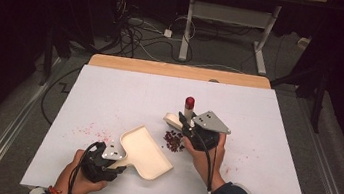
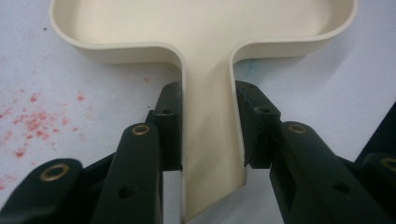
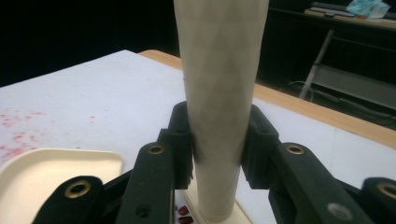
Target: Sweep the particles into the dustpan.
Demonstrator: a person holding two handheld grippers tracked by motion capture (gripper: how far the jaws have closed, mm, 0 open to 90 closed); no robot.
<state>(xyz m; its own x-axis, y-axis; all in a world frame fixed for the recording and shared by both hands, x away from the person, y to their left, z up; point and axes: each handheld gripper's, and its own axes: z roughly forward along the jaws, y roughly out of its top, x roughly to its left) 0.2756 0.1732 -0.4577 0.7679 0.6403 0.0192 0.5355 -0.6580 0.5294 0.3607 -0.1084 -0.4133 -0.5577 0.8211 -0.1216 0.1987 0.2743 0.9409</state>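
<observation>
Light: bright from overhead on the white counter (image 1: 110, 89); room beyond it dark from 9 through 12 to 3 o'clock.
Shadows: short and soft.
Glare: mild sheen along the cream tray (image 2: 201, 28) rim.
Sharpness: high view soft and grainy; nearest tongs slightly blurred.

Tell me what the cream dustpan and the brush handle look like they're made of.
Dustpan: probably moulded plastic, smooth and matte, with thin rounded walls in one even cream colour.
Brush handle: cream too, likely plastic, with a faint diamond texture on its surface; the look alone can't settle it.
</observation>
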